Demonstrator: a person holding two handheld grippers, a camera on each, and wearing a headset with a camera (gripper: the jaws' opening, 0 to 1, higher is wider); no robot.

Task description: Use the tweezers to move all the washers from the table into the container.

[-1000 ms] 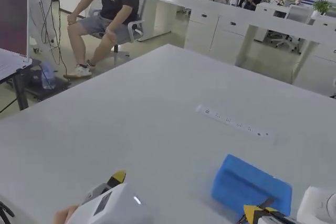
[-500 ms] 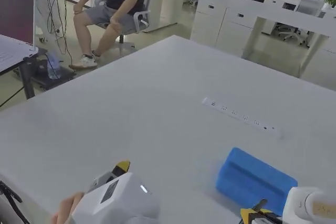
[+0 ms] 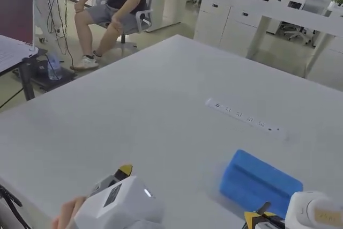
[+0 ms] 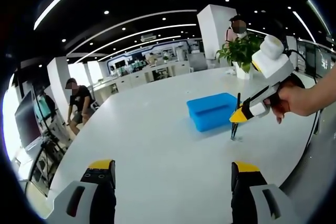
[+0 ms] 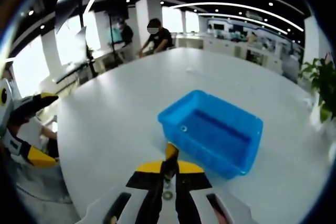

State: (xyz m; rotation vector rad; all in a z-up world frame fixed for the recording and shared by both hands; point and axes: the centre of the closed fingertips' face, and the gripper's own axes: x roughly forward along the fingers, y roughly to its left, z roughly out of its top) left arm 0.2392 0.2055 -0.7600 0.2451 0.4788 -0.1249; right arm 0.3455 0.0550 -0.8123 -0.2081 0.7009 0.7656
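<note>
Lying in the container [image 5: 220, 161]: one small washer [image 5: 183, 128], on the blue floor near a corner.
Tweezers [image 4: 234, 121]: upright, tip pointing down at the table [image 4: 157, 145], just beside the container.
Right gripper [image 5: 168, 171]: jaws pressed together on the tweezers.
Left gripper [image 4: 172, 167]: jaws spread wide, nothing between them, above the table's near edge.

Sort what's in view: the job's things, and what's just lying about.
Job:
blue container
washer inside it
tweezers, held by the right gripper

Lying about:
power strip
potted plant
</note>
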